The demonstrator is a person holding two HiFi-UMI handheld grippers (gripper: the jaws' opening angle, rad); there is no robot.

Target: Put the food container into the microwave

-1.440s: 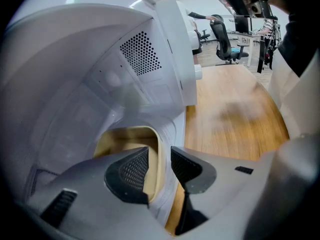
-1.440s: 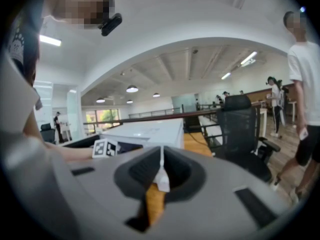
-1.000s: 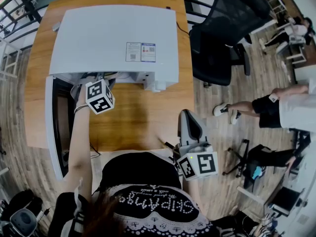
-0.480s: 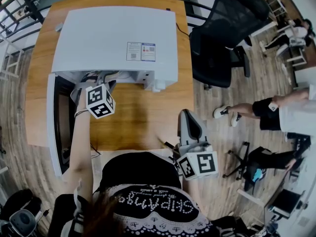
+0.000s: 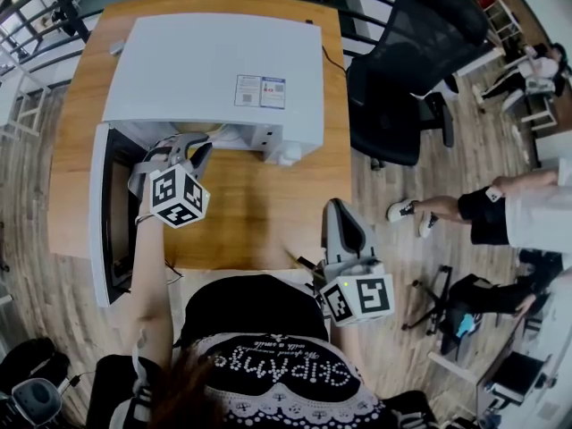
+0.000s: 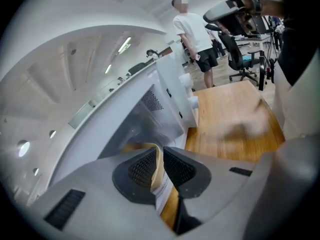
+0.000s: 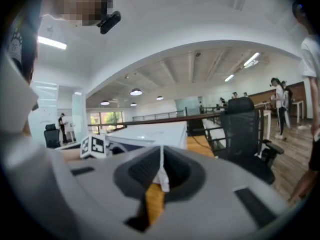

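A white microwave (image 5: 210, 61) stands on the wooden table (image 5: 268, 213), its door (image 5: 96, 222) swung open to the left. The tan food container (image 5: 214, 132) shows just inside the opening. In the left gripper view its tan rim (image 6: 141, 147) lies in the cavity beyond the jaws. My left gripper (image 5: 195, 150) hovers just outside the opening and points at it. Its jaws (image 6: 159, 156) stand almost together with only a thin slit, and nothing is held there. My right gripper (image 5: 338, 206) rests shut near the table's front edge, pointing away from me (image 7: 161, 156).
A black office chair (image 5: 402, 70) stands right of the table. People stand on the wood floor at the far right (image 5: 500, 199). A person in white (image 6: 192, 34) stands beyond the microwave. Bare tabletop lies in front of the microwave, between the two grippers.
My left gripper has drawn back out of the microwave opening toward me, and the tan container now shows inside. The right gripper has stayed where it was.
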